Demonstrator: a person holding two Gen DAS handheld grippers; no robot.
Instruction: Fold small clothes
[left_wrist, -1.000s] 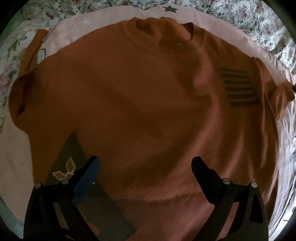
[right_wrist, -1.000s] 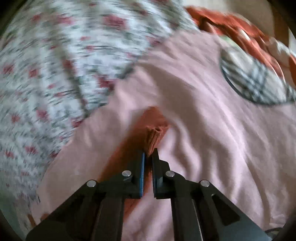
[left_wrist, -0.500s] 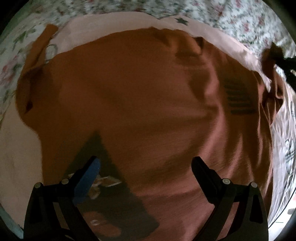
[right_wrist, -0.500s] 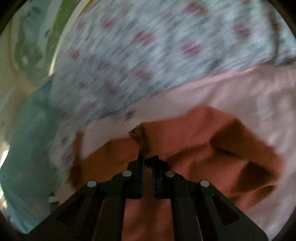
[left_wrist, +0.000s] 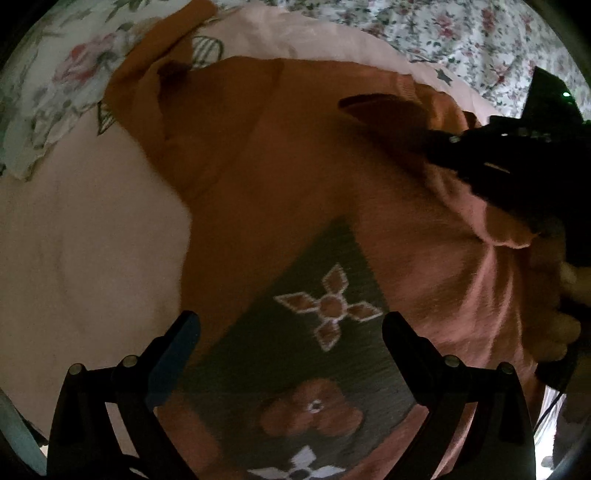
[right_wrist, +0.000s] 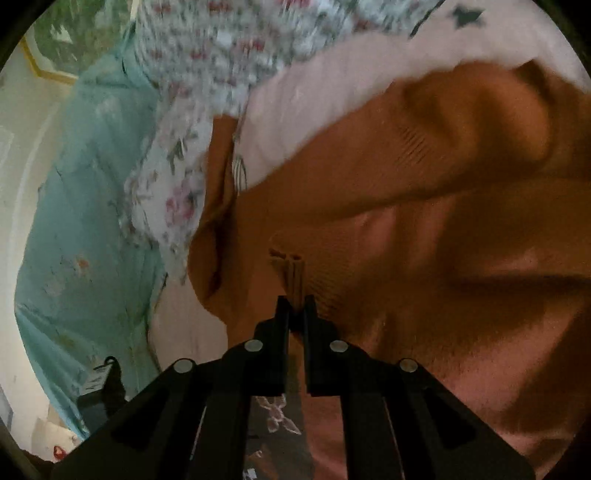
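Note:
An orange knit sweater (left_wrist: 295, 166) lies spread on a pink cloth (left_wrist: 92, 240). Near its lower part it has a dark patch (left_wrist: 295, 354) with flower shapes. My left gripper (left_wrist: 291, 332) hangs open just above that patch, with nothing between its fingers. My right gripper (right_wrist: 294, 306) is shut on the ribbed cuff (right_wrist: 290, 266) of a sleeve and holds it over the sweater's body (right_wrist: 461, 258). In the left wrist view the right gripper's black body (left_wrist: 517, 155) reaches in from the right, with folded fabric bunched beneath it.
A floral bedsheet (left_wrist: 461, 33) surrounds the pink cloth, and a teal sheet (right_wrist: 85, 221) hangs at the bed's side. A person's hand (left_wrist: 565, 325) shows at the right edge. The sweater's other sleeve (left_wrist: 166, 44) lies out at the far left.
My right gripper has swung the sleeve cuff from off the pink cloth in over the sweater's body. My left gripper has slid over the sweater and now stands above the dark flowered patch.

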